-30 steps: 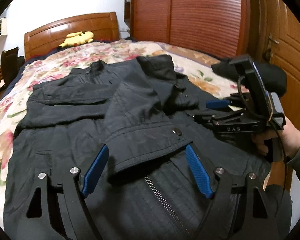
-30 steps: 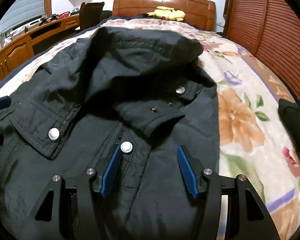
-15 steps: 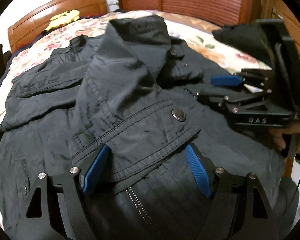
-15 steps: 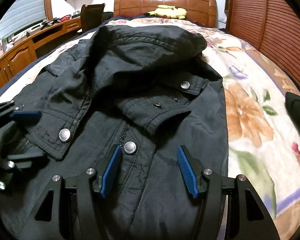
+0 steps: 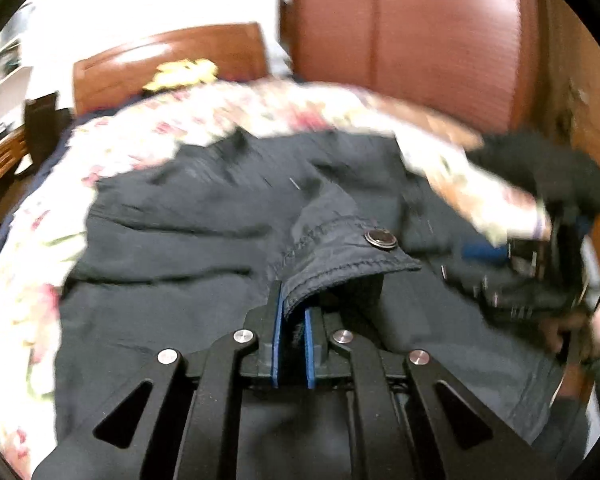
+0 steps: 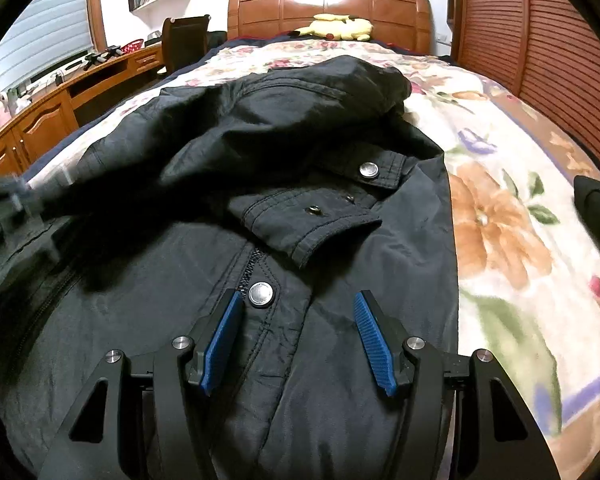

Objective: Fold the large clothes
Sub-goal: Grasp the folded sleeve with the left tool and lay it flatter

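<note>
My left gripper (image 5: 293, 334) is clamped on the cuff (image 5: 340, 258) of the black jacket (image 6: 260, 208), pads pinching the hem just below its snap button (image 5: 381, 238). The jacket lies spread across the floral bed cover (image 6: 512, 216). My right gripper (image 6: 296, 340) hovers over the zipper front, jaws apart, holding nothing.

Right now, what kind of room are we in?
Most likely a bedroom: a bed with a floral bedspread and wooden headboard, a yellow plush toy by it, and a desk alongside.
</note>
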`<state>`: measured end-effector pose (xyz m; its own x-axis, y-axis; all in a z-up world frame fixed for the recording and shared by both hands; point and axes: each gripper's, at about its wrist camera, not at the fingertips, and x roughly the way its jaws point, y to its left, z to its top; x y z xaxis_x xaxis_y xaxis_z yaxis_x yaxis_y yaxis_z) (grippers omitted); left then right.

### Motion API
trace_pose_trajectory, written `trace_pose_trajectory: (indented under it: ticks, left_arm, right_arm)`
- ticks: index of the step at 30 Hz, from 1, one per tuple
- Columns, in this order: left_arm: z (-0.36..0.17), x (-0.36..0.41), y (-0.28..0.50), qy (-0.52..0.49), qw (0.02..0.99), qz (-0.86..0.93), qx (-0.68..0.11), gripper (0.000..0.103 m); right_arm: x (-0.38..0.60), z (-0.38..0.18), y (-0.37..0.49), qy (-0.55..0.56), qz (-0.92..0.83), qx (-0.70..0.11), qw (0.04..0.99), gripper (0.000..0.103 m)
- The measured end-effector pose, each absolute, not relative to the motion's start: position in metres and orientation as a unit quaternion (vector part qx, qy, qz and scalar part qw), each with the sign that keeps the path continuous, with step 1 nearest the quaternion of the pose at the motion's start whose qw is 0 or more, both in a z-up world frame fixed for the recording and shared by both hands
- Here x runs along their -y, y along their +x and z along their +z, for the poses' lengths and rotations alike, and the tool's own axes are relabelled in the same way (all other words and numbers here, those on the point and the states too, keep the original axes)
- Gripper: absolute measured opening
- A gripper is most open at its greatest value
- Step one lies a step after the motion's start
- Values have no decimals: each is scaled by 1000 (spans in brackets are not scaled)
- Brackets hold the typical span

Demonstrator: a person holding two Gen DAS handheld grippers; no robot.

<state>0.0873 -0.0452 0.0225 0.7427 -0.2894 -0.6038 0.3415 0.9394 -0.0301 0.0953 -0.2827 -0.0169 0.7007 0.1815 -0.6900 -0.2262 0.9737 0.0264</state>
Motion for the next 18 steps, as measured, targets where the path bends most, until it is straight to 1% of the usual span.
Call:
trace_pose_trajectory:
  ticks: [3,12,14,18]
  left_arm:
    - [41,13,86,15,944,-146,-297,10]
    - [58,-44,83,-40,958,-98,-266,10]
    - [55,-50,85,-37,956,-89,-276,10]
    - [31,-55,88,-24,944,-78,-319,10]
  right_arm:
    - [283,-18,95,-32,111,-370,922,60]
    - [285,-20,98,-32,115,-373,920,60]
    - [284,-20,98,-32,115,-373,920,60]
    - [285,-20,98,-32,115,-373,920,60]
